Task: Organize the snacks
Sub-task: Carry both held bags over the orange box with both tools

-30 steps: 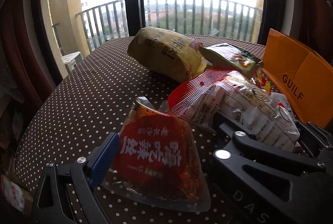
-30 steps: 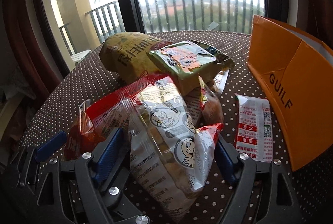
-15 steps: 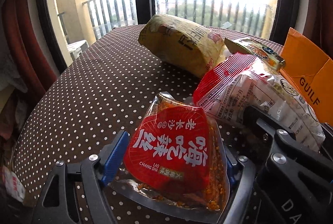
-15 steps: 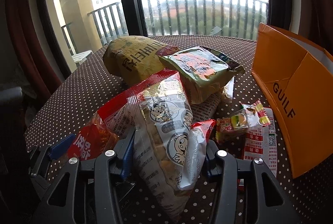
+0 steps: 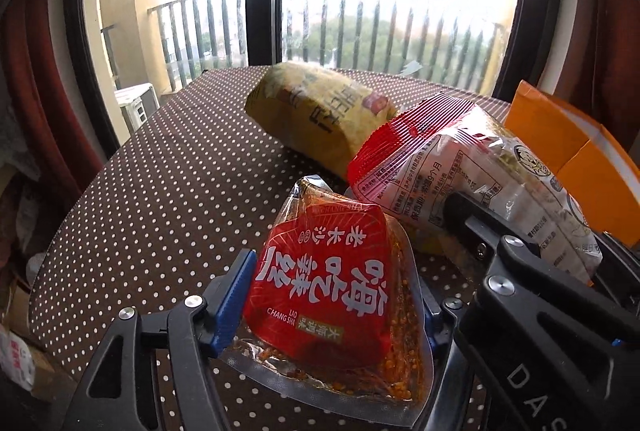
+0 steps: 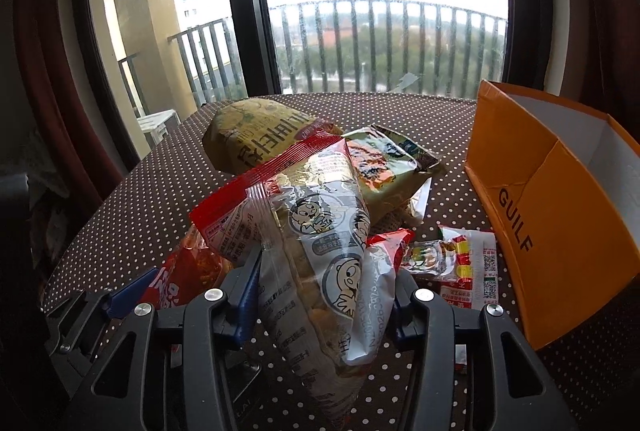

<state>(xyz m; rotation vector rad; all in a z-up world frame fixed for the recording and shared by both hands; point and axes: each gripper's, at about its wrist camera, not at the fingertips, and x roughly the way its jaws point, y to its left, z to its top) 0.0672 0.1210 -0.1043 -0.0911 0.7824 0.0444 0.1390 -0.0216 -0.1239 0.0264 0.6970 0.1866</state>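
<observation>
snacks: red pouch (image 5: 328, 299) pinched in left gripper (image 5: 336, 307), cartoon bag (image 6: 320, 251) squeezed in right gripper (image 6: 324, 299), jaws just closing. light, crinkly, slippery film; probably crushable. mid-body grip. orange box (image 6: 560, 215) at two o'clock.

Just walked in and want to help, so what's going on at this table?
A person is sorting snacks with two hand-held tongs. The left tongs have just closed on a red spicy-strip packet; the right tongs have just closed on a silver cartoon-print snack bag. Both are gripped. A yellow bag, a green packet and an open orange box sit on the polka-dot table.
</observation>
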